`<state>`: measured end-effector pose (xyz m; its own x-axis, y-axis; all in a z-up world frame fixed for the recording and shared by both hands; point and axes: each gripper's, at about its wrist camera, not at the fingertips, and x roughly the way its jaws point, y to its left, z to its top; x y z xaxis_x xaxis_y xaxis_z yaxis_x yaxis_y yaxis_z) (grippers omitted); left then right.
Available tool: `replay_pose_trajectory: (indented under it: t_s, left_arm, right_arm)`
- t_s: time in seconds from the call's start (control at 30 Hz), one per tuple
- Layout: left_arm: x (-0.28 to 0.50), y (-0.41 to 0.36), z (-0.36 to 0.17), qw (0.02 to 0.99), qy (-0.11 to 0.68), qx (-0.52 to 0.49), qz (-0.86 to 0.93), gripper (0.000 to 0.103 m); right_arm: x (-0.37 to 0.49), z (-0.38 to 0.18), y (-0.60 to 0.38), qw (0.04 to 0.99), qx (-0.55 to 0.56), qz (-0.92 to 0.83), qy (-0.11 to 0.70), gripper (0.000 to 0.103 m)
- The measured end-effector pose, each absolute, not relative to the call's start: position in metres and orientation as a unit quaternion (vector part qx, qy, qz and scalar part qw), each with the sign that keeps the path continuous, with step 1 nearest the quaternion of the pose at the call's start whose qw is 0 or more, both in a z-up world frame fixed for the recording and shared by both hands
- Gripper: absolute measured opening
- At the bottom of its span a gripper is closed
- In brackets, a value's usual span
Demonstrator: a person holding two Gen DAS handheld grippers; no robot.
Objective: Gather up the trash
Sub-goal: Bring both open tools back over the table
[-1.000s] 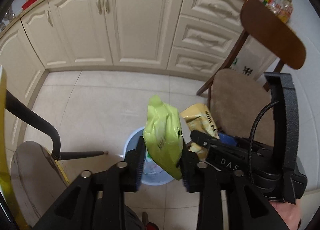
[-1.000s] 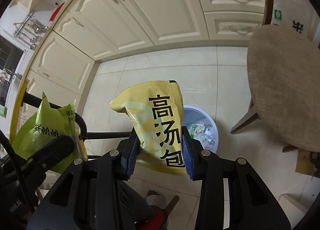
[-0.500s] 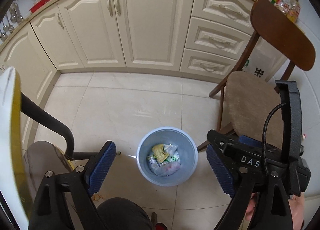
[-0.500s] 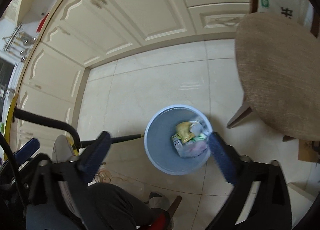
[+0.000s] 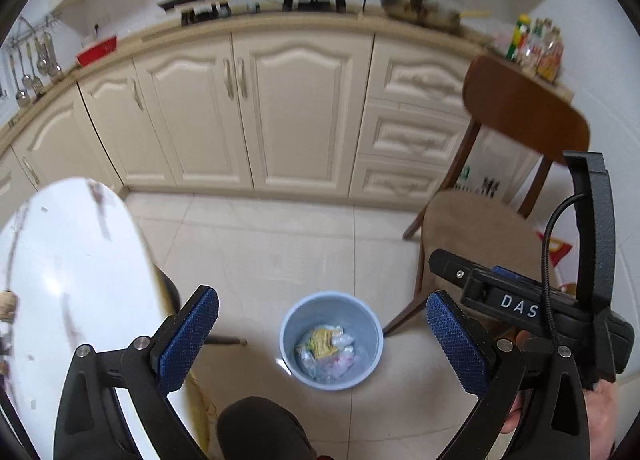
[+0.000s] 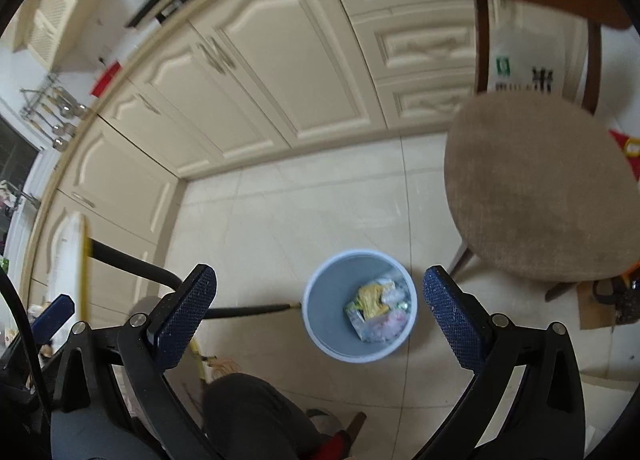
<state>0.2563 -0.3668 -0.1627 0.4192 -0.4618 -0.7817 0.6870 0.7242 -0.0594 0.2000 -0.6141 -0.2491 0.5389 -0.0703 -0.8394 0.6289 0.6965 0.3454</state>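
A light blue trash bin point(image 5: 366, 318) stands on the tiled floor below both grippers; it also shows in the right wrist view point(image 6: 326, 300). Inside lie several wrappers, among them a yellow packet point(image 5: 322, 342) point(image 6: 370, 296). My left gripper point(image 5: 322, 334) is open and empty, high above the bin. My right gripper point(image 6: 320, 312) is open and empty, also above the bin. The right gripper's body point(image 5: 532, 308) shows at the right of the left wrist view.
A wooden chair with a beige cushion point(image 5: 476, 236) point(image 6: 540, 188) stands right of the bin. A white table top point(image 5: 68, 284) is at the left. Cream kitchen cabinets point(image 5: 300, 116) run along the back. The person's dark trouser leg point(image 6: 256, 416) is below.
Both grippers opened and let go of the green and yellow packets, which fell into the bin. Both grippers have since risen and tilted up toward the cabinets.
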Motion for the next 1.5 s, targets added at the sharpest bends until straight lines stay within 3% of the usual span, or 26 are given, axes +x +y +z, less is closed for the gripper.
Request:
replay_pose_trajectory:
  t_s: [0.27,0.7,1.13,1.5]
  left_arm:
    - [0.21,-0.257,-0.104,0.873,0.338,0.102,-0.337,0.102]
    - [0.127,-0.064,-0.062,0.935,0.252,0.039,-0.246,0.102]
    - [0.054,0.085,-0.06,0.969,0.214,-0.026,-0.123,0.102]
    - [0.023,0.116,-0.069,0.973,0.21,-0.054,-0.075,0.102]
  right_arm:
    - [0.206,-0.16,-0.56,0.863,0.284,-0.194,0.371,0.103]
    - [0.242,-0.057,-0.397,0.927,0.169,-0.121,0.311,0.103]
    - [0.26,-0.008,-0.244,0.961,0.065,-0.047,0.265,0.103]
    - [0.27,-0.01,-0.164,0.964,0.023,0.015,0.263,0.103]
